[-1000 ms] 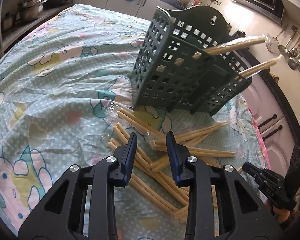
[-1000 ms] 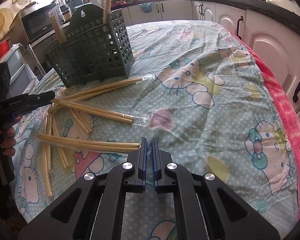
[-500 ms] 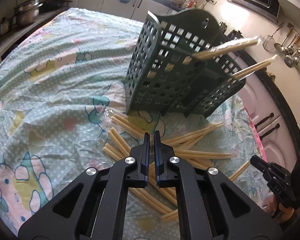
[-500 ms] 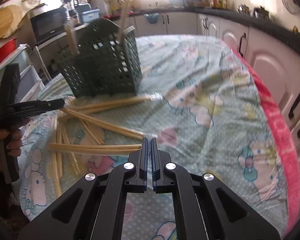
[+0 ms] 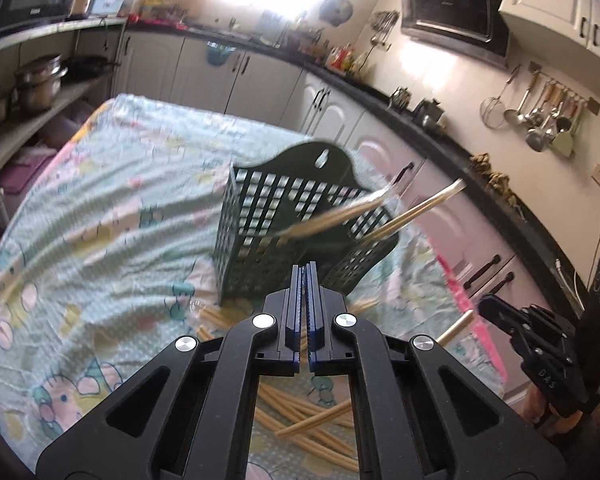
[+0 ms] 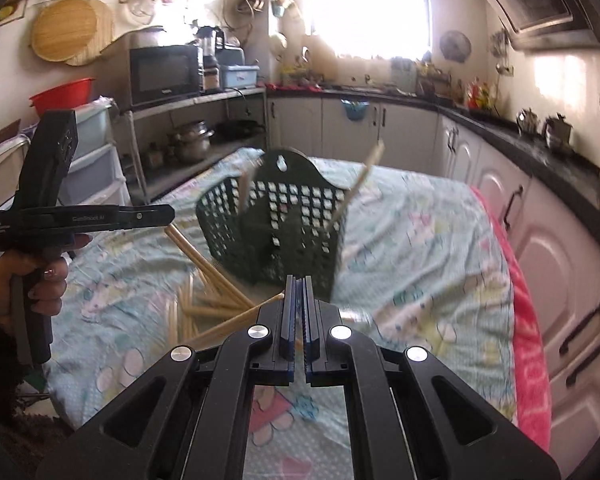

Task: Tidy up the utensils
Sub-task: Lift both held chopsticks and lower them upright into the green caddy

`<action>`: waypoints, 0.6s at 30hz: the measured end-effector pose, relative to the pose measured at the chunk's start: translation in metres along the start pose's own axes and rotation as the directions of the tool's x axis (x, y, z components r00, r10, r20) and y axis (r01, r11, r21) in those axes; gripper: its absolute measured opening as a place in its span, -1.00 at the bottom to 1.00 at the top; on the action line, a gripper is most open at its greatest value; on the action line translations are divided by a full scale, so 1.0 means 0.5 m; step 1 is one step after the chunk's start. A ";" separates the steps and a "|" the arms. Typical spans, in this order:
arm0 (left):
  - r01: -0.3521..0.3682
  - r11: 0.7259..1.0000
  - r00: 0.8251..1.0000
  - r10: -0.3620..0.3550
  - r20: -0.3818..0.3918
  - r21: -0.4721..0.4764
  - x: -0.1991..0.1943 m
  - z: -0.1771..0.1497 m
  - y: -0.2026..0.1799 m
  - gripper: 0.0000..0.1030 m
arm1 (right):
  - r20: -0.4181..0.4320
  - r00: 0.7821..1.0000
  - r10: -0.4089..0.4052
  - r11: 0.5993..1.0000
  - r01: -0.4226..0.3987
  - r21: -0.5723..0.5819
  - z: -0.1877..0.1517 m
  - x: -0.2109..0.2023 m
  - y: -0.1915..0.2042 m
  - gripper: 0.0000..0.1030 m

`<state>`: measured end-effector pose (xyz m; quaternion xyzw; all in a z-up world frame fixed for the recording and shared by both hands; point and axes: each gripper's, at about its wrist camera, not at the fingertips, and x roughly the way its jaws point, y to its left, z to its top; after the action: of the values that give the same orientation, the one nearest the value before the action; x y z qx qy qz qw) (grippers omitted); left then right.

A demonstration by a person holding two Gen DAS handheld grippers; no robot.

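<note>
Both grippers, left (image 5: 305, 312) and right (image 6: 297, 324), have jaws clenched on wrapped tan chopsticks (image 6: 204, 256) before the dark green plastic lattice basket (image 5: 284, 232); loose ones lie at its foot.

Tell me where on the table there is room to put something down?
The tablecloth left of the green basket is bare, out to its far edge. The stretch between the green basket and the pink edge is bare too. It is crowded in front of the green basket, where loose chopsticks lie crisscrossed.
</note>
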<state>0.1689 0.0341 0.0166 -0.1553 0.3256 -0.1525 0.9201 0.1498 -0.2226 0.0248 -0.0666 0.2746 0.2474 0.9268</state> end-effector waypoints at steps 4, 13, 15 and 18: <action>0.020 1.000 0.999 -0.021 0.037 0.012 -0.034 0.018 -0.014 -1.00 | 0.027 1.000 0.015 1.000 -0.014 -0.022 0.024 -0.010 0.017 -0.94; 0.055 0.997 0.995 -0.059 0.083 0.054 -0.089 0.050 -0.049 -1.00 | 0.083 0.995 0.058 0.996 -0.052 -0.078 0.082 -0.039 0.061 -0.95; 0.063 0.996 0.994 -0.069 0.090 0.060 -0.097 0.057 -0.056 -1.00 | 0.096 0.993 0.064 0.994 -0.056 -0.089 0.092 -0.046 0.067 -0.95; 0.068 0.995 0.992 -0.076 0.103 0.078 -0.108 0.068 -0.068 -1.00 | 0.114 0.991 0.070 0.993 -0.058 -0.104 0.108 -0.057 0.076 -0.95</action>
<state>0.1447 0.0305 0.0849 -0.1404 0.2645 -0.1894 0.9351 0.1359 -0.1878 0.0863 -0.0894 0.2088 0.2940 0.9284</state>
